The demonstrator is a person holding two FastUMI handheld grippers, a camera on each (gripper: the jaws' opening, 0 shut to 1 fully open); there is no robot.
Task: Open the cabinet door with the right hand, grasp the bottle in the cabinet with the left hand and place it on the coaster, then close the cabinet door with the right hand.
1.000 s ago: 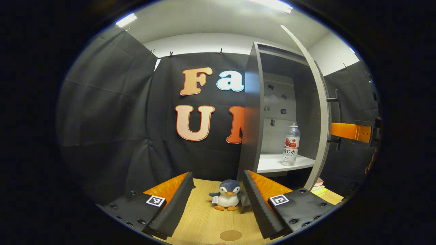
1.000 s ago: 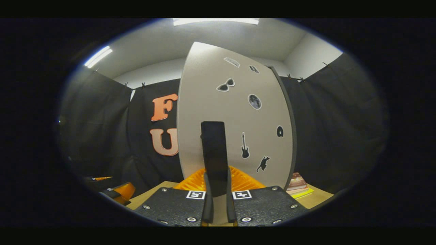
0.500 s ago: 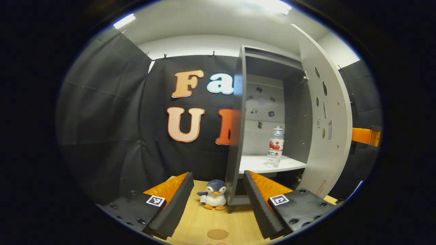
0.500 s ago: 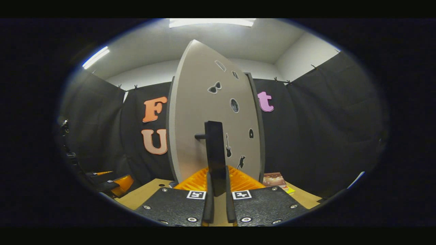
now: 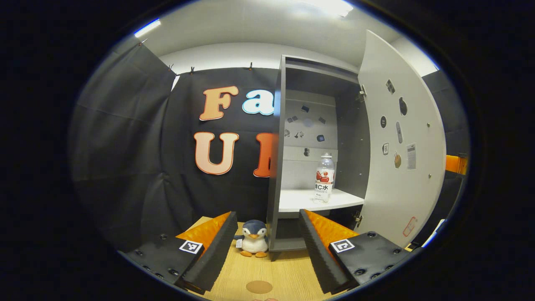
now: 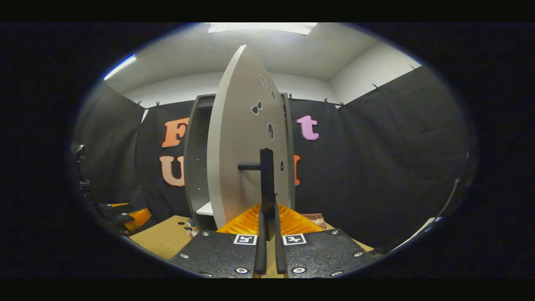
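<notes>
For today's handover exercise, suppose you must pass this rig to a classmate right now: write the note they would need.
Right gripper: shut on the door handle, holding the cabinet door swung wide open.
Left gripper: open and empty, low over the table, facing the cabinet.
Bottle: upright on the cabinet shelf, untouched.
Coaster: on the table between the left fingers. A penguin toy stands beside the cabinet's foot.
Done: door opened.
Left: take the bottle with the left gripper, set it on the coaster, then close the door with the right.
</notes>
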